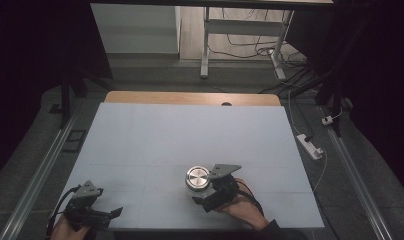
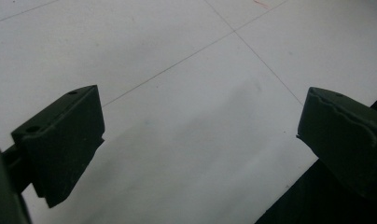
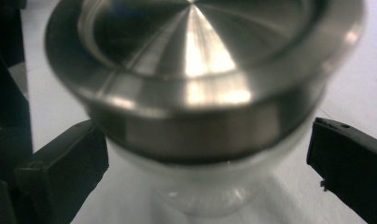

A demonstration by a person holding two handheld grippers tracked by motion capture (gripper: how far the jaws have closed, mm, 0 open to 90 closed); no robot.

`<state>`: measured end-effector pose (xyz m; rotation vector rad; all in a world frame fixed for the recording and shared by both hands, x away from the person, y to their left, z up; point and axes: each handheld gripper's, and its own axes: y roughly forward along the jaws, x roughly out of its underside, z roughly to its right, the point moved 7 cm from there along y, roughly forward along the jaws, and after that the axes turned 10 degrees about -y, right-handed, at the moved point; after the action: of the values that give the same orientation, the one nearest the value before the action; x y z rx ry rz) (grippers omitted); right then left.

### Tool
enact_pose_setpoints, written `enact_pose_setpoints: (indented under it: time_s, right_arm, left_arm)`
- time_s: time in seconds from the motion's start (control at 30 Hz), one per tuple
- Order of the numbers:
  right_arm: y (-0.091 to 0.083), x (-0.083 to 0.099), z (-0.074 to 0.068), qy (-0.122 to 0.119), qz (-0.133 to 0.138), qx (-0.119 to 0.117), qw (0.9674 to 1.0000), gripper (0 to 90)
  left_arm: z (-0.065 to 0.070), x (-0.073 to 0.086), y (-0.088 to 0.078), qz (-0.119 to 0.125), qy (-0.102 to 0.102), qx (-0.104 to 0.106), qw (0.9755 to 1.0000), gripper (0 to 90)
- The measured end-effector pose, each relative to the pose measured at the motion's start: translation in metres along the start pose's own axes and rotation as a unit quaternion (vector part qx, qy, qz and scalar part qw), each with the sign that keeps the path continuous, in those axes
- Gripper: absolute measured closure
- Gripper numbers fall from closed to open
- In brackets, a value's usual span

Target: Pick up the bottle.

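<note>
A glass jar (image 1: 196, 186) with a brushed metal lid (image 1: 197, 176) stands upright on the pale table mat (image 1: 190, 135), near the front edge and right of centre. My right gripper (image 1: 200, 194) reaches it from the front right, held by a hand. In the right gripper view the jar (image 3: 210, 186) sits between the two black jaws, which flank its glass body below the lid (image 3: 200, 51); the right gripper (image 3: 207, 163) is open wide. My left gripper (image 1: 107, 205) rests at the front left corner, and the left gripper (image 2: 200, 144) is open over bare mat.
A wooden strip (image 1: 190, 97) runs along the table's far edge. A white power strip (image 1: 310, 146) and cables lie on the floor to the right. A desk frame (image 1: 240, 45) stands beyond the table. Metal rails (image 1: 35, 185) run along both sides.
</note>
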<state>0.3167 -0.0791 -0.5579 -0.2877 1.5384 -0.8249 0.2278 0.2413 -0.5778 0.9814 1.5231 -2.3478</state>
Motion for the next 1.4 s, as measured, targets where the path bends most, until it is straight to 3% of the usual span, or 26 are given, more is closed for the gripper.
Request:
enact_pose_setpoints:
  time_s: [0.17,0.37,0.53,1.1,1.4]
  right_arm:
    - [0.006,-0.003,-0.001,-0.022,0.002,0.009,0.9997,0.1]
    - [0.003,-0.010,0.000,-0.030,0.042,0.013,0.9986,8.0]
    - [0.002,-0.011,-0.001,-0.052,0.049,0.009,0.9974,14.6]
    - [-0.002,-0.013,-0.002,-0.048,0.034,0.017,0.9981,15.1]
    - [-0.011,-0.023,0.000,-0.032,0.047,0.021,0.9982,15.1]
  left_arm:
    - [0.000,0.000,0.000,0.000,0.000,0.000,1.0000,1.3]
    - [0.000,0.000,0.000,-0.001,0.001,0.000,1.0000,1.3]
    - [0.001,0.000,0.000,-0.001,0.003,-0.001,1.0000,1.3]
    - [0.001,0.000,0.000,-0.003,0.007,-0.003,1.0000,1.4]
    - [0.001,0.000,0.001,-0.003,0.007,-0.003,1.0000,1.3]
